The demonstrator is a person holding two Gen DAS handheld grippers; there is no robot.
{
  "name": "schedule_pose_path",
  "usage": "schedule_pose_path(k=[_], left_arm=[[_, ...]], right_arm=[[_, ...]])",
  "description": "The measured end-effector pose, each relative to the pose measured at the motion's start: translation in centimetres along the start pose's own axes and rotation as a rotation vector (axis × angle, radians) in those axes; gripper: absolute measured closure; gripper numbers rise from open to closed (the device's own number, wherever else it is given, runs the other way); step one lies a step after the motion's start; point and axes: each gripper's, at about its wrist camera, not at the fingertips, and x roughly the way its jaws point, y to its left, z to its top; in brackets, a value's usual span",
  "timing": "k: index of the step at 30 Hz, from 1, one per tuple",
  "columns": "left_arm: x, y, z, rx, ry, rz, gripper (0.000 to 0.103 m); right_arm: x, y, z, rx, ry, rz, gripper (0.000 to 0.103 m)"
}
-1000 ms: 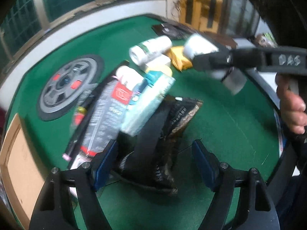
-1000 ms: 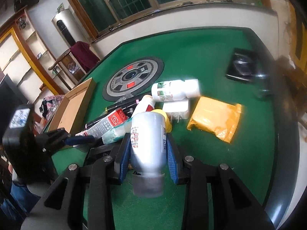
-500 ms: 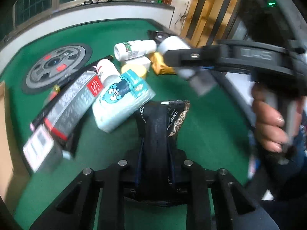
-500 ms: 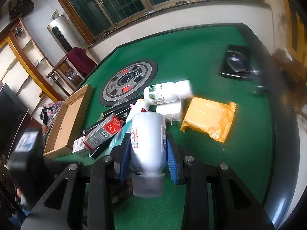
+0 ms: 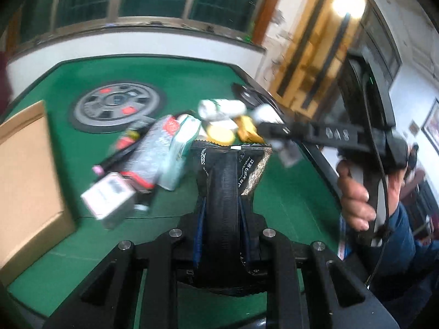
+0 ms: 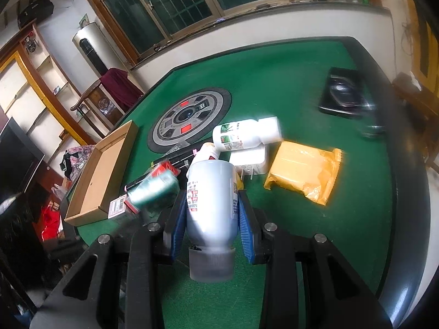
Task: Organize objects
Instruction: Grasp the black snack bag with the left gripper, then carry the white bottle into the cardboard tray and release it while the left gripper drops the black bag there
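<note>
Now L gripper (image 5: 221,203) clamps black pouch (image 5: 233,164), open 1s ago.

A home room: green mahjong table (image 6: 288,82), wooden shelves (image 6: 33,82), barred windows (image 6: 170,2).

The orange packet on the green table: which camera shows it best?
The right wrist view: the orange packet lies flat and unobstructed on the green table, right of the pile. In the left wrist view only a blurred orange sliver peeks out behind the black pouch and other clutter.
</note>
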Motion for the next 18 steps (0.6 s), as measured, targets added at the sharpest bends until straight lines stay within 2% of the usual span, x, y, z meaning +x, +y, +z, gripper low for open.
schedule_pose_path(k=[9, 12, 18], left_arm=[[-5.0, 5.6, 0.2, -0.108, -0.112, 0.050, 0.084], [-6.4, 7.5, 0.4, -0.146, -0.152, 0.070, 0.084], [-9.0, 11.0, 0.6, -0.190, -0.223, 0.177, 0.084]], right_arm=[[0.0, 3.1, 0.0, -0.064, 0.010, 0.006, 0.071], [0.5, 4.3, 0.4, -0.065, 0.028, 0.040, 0.071], [2.7, 8.8, 1.1, -0.125, 0.090, 0.086, 0.071]])
